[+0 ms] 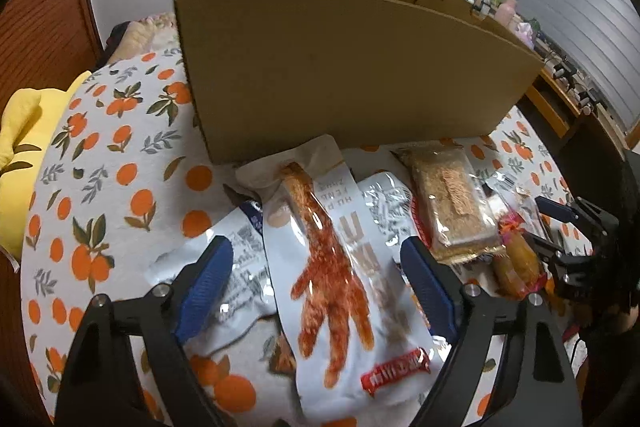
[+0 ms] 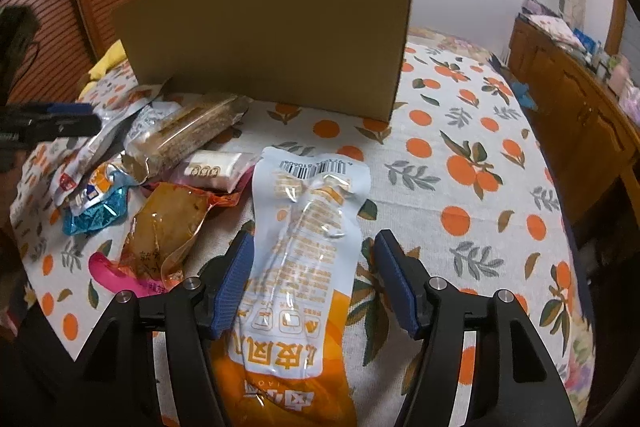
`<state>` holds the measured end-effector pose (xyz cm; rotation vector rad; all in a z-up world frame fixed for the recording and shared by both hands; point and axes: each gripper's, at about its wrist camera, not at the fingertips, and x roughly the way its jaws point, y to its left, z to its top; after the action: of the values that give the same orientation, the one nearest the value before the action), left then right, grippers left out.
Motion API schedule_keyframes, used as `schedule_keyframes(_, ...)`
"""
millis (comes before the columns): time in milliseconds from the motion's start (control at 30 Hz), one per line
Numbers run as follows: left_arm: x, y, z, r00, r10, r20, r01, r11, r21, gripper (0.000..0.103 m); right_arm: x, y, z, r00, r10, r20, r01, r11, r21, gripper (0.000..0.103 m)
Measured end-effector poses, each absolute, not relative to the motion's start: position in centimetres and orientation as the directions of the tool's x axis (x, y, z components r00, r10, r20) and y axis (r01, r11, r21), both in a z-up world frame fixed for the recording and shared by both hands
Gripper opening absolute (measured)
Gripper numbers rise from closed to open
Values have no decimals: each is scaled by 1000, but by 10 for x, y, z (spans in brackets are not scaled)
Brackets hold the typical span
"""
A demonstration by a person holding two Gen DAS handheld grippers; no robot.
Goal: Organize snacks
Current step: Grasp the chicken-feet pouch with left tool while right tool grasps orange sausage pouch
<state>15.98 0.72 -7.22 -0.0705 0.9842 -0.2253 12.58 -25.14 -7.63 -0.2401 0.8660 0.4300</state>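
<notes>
The left wrist view shows the left tongs (image 1: 316, 267) spread wide over a white chicken-foot packet (image 1: 332, 279), which lies on top of the snack pile without being pinched. It also looks down past the near wall into the cardboard box (image 1: 344, 67), though its bottom stays hidden. The right tongs (image 1: 560, 227) show at the right edge, beside a clear-wrapped cake bar (image 1: 448, 211).

The right wrist view shows the right tongs (image 2: 314, 279), likewise spread, straddling an orange-and-white packet (image 2: 304, 247) lying flat on the orange-print worktop (image 2: 460, 163). To its left lies an amber pouch (image 2: 160, 227), with a blue wrapper (image 2: 100, 211) beyond. The box wall stands just behind the pile.
</notes>
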Motion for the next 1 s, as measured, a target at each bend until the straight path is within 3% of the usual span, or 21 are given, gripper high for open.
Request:
schedule_keyframes(467,185,2,-84,450,-231,-863,184,969,-163,82,125,-250,-77,580,262,-772,-457,888,-42,65)
schedule_keyframes(767,176,15,-76,470,-274,-839,218,957,-191,53,124,-249,-77,581,262,-771,-456,889,-41,65)
schedule_keyframes(1000,170,23,-70,487,-287,-825,230,953,-196,45,124,-249,-77,576,265,-773,-460,887,-37,67)
